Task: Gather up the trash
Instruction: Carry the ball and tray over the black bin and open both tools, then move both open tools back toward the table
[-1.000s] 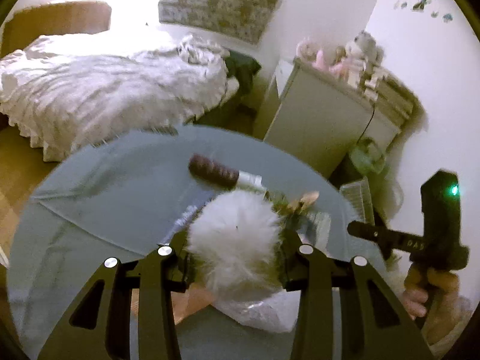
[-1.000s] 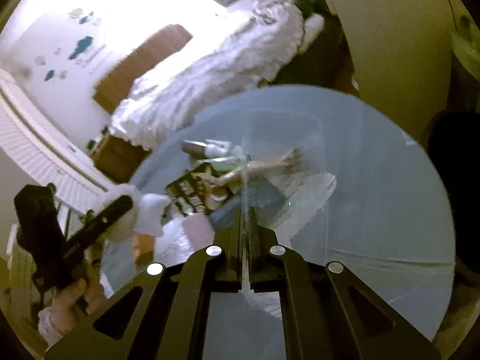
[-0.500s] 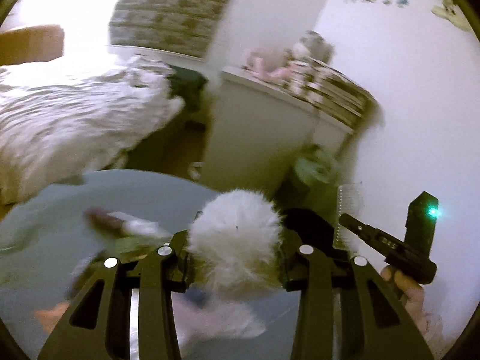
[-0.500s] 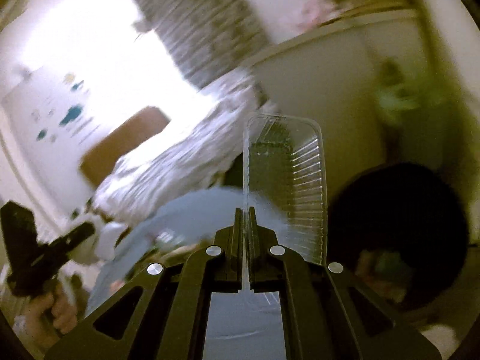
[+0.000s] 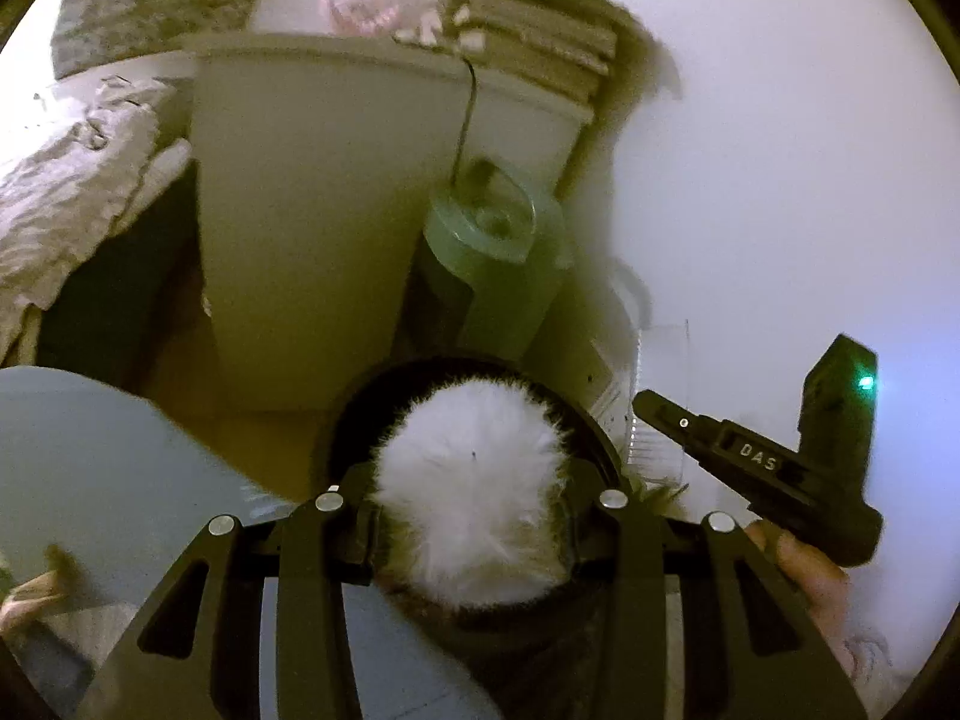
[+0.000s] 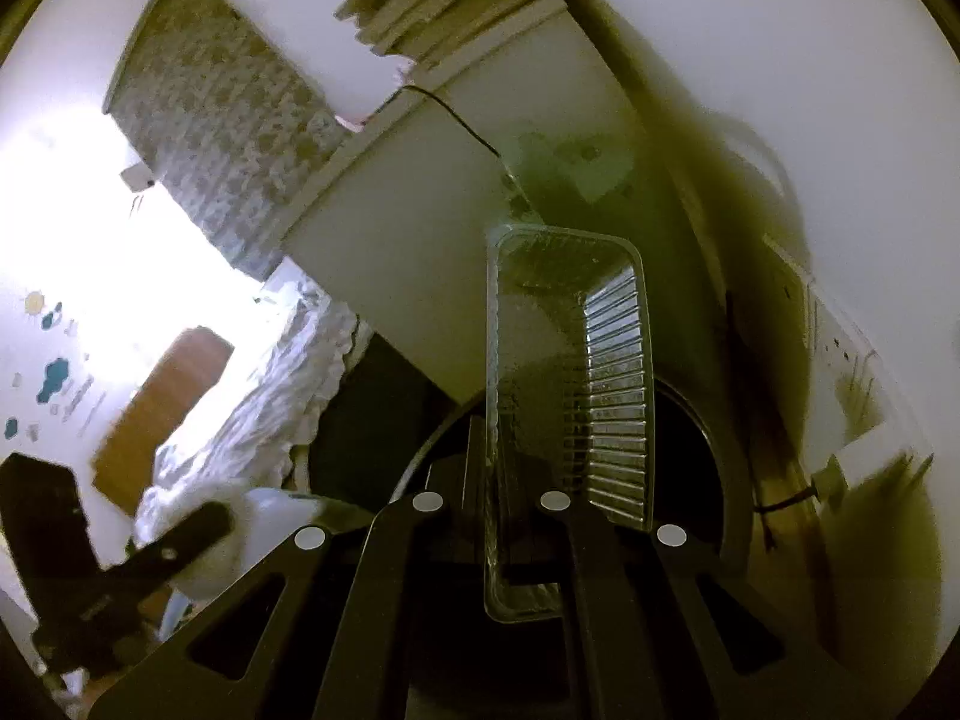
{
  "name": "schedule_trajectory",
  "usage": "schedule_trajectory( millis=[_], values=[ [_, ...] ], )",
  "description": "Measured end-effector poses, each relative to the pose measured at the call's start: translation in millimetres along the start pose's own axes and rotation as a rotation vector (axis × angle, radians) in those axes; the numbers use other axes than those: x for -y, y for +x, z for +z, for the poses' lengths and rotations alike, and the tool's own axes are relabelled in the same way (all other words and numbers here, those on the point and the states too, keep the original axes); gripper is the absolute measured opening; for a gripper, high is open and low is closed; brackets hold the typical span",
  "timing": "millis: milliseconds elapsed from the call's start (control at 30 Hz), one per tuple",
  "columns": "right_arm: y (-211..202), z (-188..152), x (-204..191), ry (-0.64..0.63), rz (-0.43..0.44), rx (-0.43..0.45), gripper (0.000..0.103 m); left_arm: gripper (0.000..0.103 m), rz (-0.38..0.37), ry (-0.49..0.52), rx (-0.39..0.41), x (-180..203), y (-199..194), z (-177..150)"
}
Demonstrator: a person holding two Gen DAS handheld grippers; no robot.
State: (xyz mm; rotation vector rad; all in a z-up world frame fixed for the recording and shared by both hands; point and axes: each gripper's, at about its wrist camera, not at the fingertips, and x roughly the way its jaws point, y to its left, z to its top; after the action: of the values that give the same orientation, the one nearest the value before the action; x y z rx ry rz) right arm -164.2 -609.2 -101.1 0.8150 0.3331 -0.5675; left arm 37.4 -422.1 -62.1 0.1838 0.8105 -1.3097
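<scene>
My left gripper point(image 5: 474, 510) is shut on a white fluffy ball point(image 5: 474, 468), held over the mouth of a black bin point(image 5: 360, 402) just past the table edge. In the right wrist view my right gripper point(image 6: 495, 450) is shut on the long wall of a clear ribbed plastic tray point(image 6: 606, 372), which sticks out forward above the same black bin point(image 6: 720, 468). The right gripper point(image 5: 750, 462) shows at the right of the left wrist view with the tray point(image 5: 660, 396) beside it. The left gripper point(image 6: 162, 558) and the ball point(image 6: 270, 510) show at lower left of the right wrist view.
A white cabinet point(image 5: 312, 210) topped with stacked books point(image 5: 540, 42) stands behind the bin. A green cylinder point(image 5: 492, 252) stands between cabinet and wall. The grey-blue round table point(image 5: 90, 450) lies lower left, with a bed point(image 5: 60, 180) beyond it.
Both grippers swung away from the round table toward the wall, carrying the fluffy ball and the clear tray. They now hang over the black bin, and both have rolled.
</scene>
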Motion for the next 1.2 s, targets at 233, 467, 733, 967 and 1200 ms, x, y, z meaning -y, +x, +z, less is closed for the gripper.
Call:
schedule_trajectory(
  millis=[233,467,733,967,1200],
  values=[
    [14,1,19,0.023,0.009,-0.037,0.004,0.042,-0.001,0.048,-0.105,16,48,-7],
    [20,1,12,-0.008,0.017,-0.067,0.004,0.043,-0.003,0.073,-0.147,16,55,-15],
    [23,2,4,-0.03,0.022,-0.089,0.04,0.084,0.003,0.12,-0.127,30,51,-10],
    [4,7,0,-0.014,0.044,-0.036,0.072,0.096,0.02,0.125,-0.077,34,23,-4],
    [-8,2,-27,-0.044,0.079,-0.043,0.076,0.098,0.054,0.108,-0.001,24,-32,-7]
  ],
)
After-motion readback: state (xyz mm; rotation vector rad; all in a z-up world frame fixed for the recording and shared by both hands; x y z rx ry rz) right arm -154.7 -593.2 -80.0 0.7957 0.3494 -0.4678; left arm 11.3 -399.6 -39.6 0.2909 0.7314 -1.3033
